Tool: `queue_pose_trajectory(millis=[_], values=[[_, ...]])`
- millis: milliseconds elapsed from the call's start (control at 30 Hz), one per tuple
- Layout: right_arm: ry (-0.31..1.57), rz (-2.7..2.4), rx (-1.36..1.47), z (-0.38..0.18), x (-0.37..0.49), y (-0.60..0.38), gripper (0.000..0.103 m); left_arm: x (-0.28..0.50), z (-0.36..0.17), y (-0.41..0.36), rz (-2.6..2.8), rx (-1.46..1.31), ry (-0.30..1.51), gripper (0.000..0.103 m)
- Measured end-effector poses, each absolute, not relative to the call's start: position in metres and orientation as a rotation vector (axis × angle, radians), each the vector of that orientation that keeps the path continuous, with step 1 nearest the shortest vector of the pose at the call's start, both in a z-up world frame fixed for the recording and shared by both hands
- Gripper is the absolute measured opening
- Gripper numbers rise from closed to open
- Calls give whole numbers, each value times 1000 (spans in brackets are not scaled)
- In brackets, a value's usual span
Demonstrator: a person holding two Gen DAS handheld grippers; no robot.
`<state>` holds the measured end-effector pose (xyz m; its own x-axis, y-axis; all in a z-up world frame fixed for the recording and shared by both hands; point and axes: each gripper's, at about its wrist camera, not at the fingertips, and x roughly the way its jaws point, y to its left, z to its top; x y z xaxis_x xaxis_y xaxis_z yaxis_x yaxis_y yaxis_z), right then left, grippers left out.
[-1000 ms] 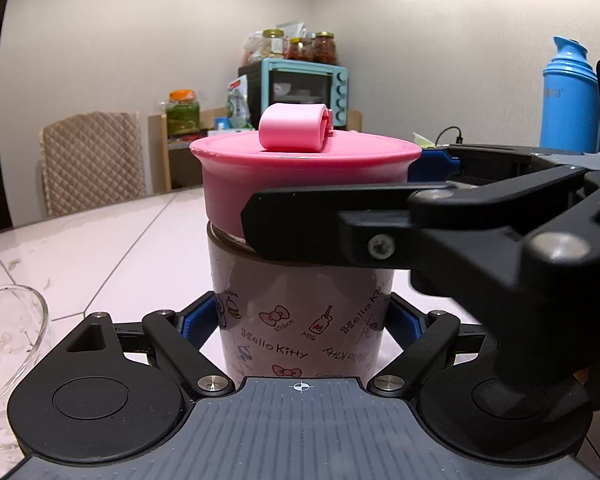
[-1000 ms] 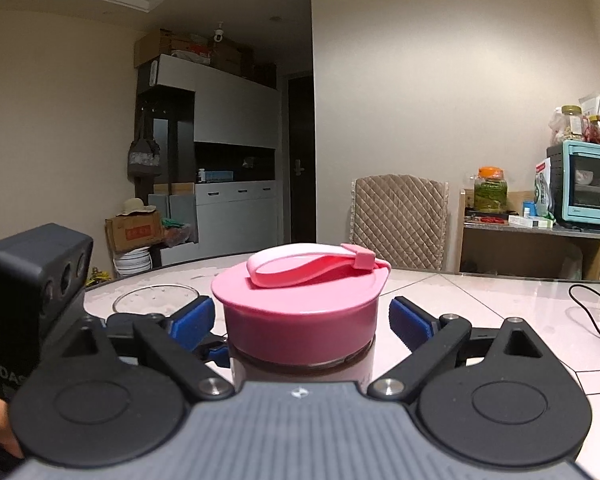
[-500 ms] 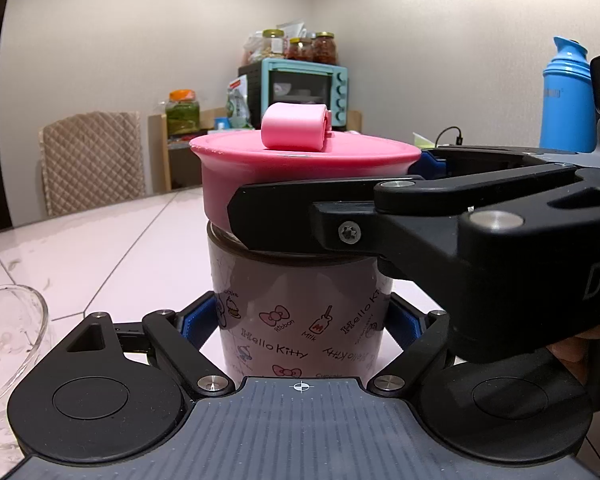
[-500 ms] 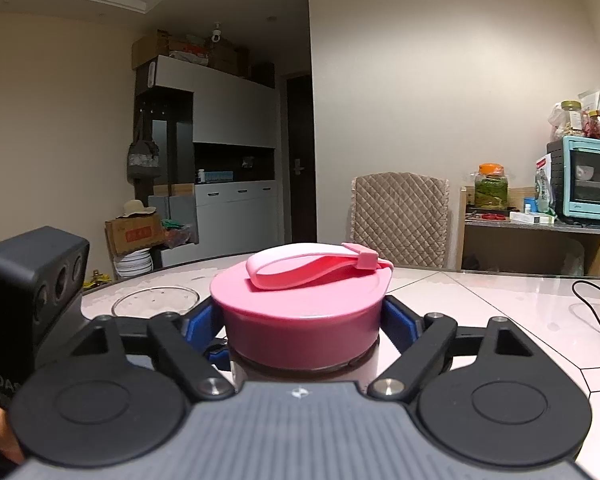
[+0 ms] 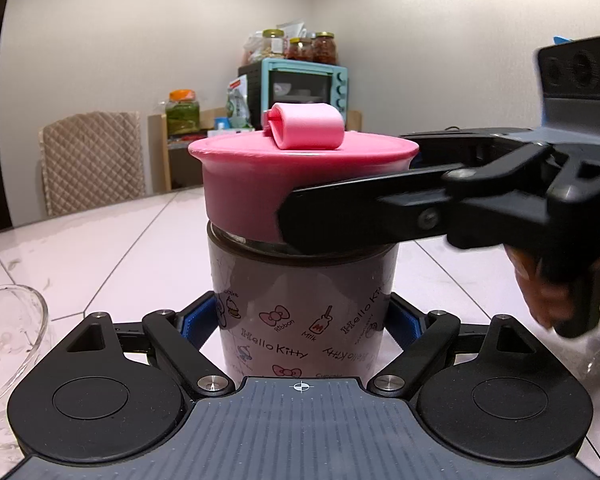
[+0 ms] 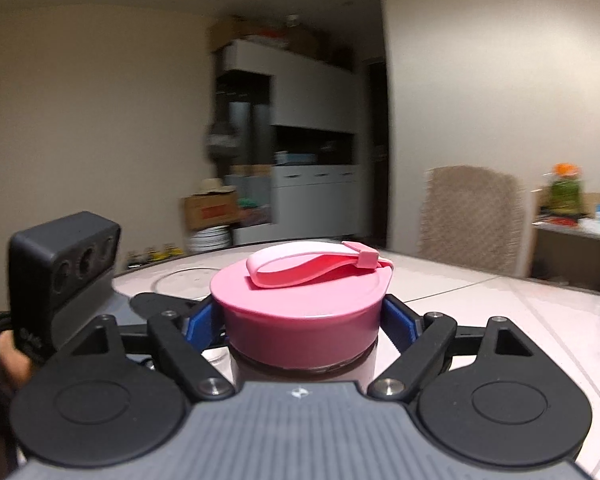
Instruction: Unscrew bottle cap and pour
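A bottle (image 5: 300,280) printed with Hello Kitty drawings stands upright on the white table, and my left gripper (image 5: 303,322) is shut on its lower body, blue pads (image 5: 196,320) pressed to both sides. Its wide pink cap (image 6: 300,316) carries a folded pink strap (image 6: 311,264). My right gripper (image 6: 301,320) is shut on the cap's wall. In the left wrist view one black finger (image 5: 339,220) of the right gripper crosses the front of the cap (image 5: 252,184) from the right. The bottle's contents are hidden.
A clear glass bowl (image 5: 8,320) sits on the table (image 5: 100,248) just left of the bottle. A person's hand (image 5: 539,292) holds the right gripper's handle. Behind stand a padded chair (image 5: 92,160), a turquoise toaster oven (image 5: 303,88) and jars on a shelf.
The right gripper's jaws closed onto the pink cap, then swung round with it. The strap on the cap now faces a different way. The left gripper and the bottle's body kept still.
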<state>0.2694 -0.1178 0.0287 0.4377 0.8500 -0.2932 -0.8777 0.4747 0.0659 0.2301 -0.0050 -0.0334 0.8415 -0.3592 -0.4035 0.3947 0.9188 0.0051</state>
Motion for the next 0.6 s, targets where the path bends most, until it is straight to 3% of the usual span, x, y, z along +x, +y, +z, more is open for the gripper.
queue_pose_trajectory(millis=[533,600], values=[[308,1265,-127,39,285,-129,85,230,-33,-5,-399,89,409,90],[311,1249,-126,38,287,-130,92,230,-33,-5,-399,89,409,90]])
